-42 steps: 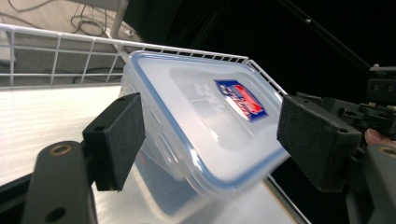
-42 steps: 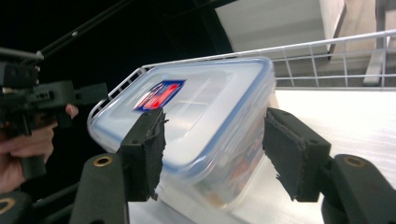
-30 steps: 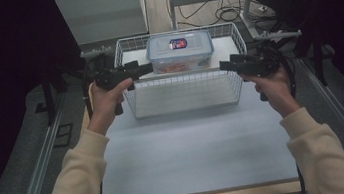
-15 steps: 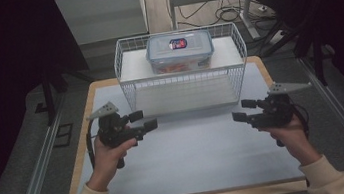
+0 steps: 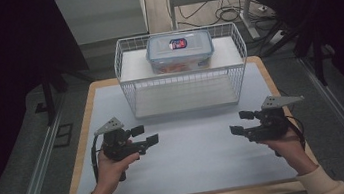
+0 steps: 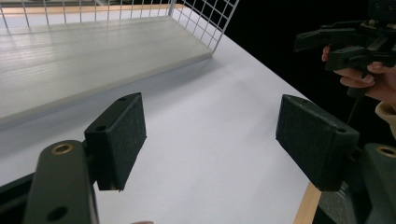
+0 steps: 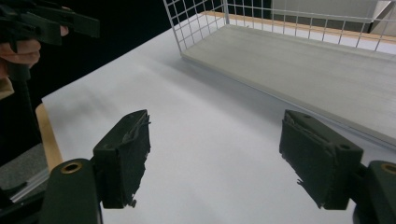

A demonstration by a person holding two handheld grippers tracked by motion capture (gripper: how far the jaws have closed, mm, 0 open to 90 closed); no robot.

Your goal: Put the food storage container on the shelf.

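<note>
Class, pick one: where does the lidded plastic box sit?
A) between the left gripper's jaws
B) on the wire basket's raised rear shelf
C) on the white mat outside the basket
B: the lidded plastic box rests on the raised shelf at the rear of the wire basket.

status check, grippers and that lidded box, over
Left gripper open, empty. Right gripper open, empty, jaws just been opening. Lidded box on upper shelf of wire basket, untouched. White table mat between them bare.

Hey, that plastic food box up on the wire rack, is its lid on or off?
On. The blue-rimmed lid sits flat over the clear plastic box on the wire rack. Whether its clips are latched, I cannot tell.
</note>
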